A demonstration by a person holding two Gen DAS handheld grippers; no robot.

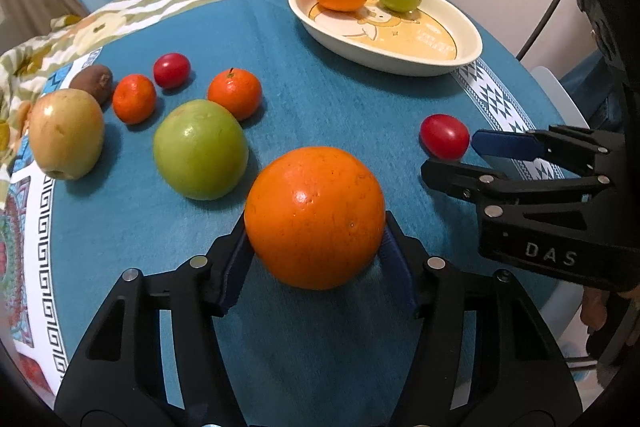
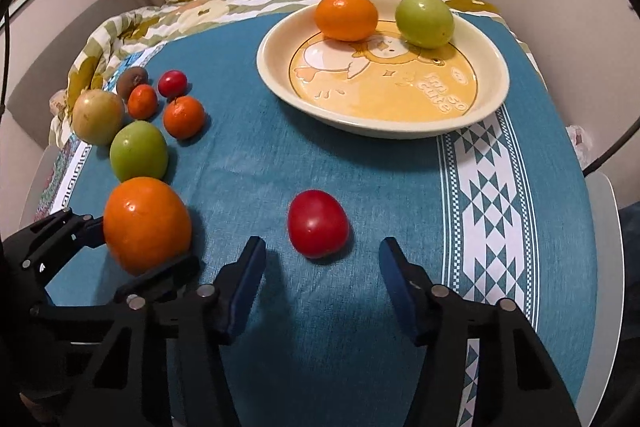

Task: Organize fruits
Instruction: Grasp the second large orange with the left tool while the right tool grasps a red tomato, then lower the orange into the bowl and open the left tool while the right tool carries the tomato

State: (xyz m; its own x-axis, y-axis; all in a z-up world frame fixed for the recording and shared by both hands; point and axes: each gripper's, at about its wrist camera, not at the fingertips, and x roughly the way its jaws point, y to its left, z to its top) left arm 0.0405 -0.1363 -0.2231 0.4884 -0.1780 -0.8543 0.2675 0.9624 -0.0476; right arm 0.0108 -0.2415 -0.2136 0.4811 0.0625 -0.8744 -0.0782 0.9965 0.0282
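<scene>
My left gripper (image 1: 316,239) is shut on a large orange (image 1: 315,217), low over the blue tablecloth; the orange also shows in the right wrist view (image 2: 147,225). My right gripper (image 2: 322,279) is open, its fingers just short of a red tomato (image 2: 318,223) on the cloth; the tomato shows in the left wrist view (image 1: 444,136) at the tips of the right gripper (image 1: 448,153). A cream duck-pattern dish (image 2: 276,75) at the back holds an orange (image 2: 346,17) and a green fruit (image 2: 425,20).
On the left lie a green apple (image 1: 200,149), a yellow apple (image 1: 66,133), two mandarins (image 1: 235,94) (image 1: 134,99), a small red tomato (image 1: 172,69) and a kiwi (image 1: 92,82). A floral blanket (image 1: 132,3) lies behind. The table edge drops off at right.
</scene>
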